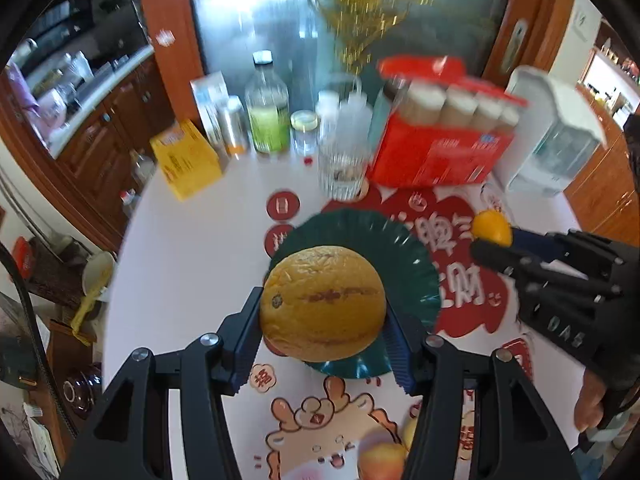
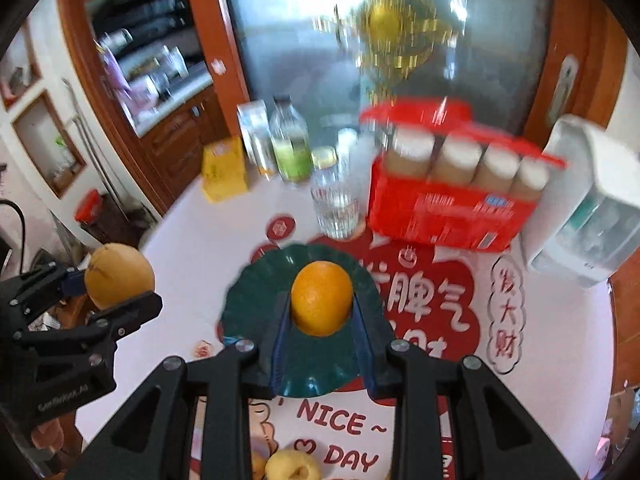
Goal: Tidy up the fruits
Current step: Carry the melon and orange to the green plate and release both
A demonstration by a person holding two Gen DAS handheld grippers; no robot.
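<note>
**A:** What have you got in each gripper?

**B:** My left gripper (image 1: 324, 320) pinches a large, round, dull-yellow fruit with brown scuffs and a wrinkled skin (image 1: 322, 302), pads pressed on both its sides. My right gripper (image 2: 322, 306) is nearly closed around a small, smooth, bright orange citrus fruit (image 2: 322, 298), pinched between the blue pads.

**A:** And where are they over the worktop?

**B:** Both are held up above the white worktop (image 1: 192, 248), each in line with the dark green plate with a scalloped rim (image 2: 256, 292) from its own camera. The plate has nothing on it.

**A:** Any writing you can read?

**B:** On the mat (image 2: 344, 424) under the plate, "NICE ~ DAY" in red letters with a small heart. There are also large white Chinese characters on a red cloud shape (image 2: 424, 304), and a cartoon deer-like figure (image 1: 320, 432) near me. The red carton of white-capped bottles (image 2: 452, 200) has print too blurred to read, as does the yellow box (image 1: 188, 160).

**A:** Other fruit?

**B:** Pale yellow fruit (image 2: 292, 468) lies at the near edge, beneath my right gripper.
</note>
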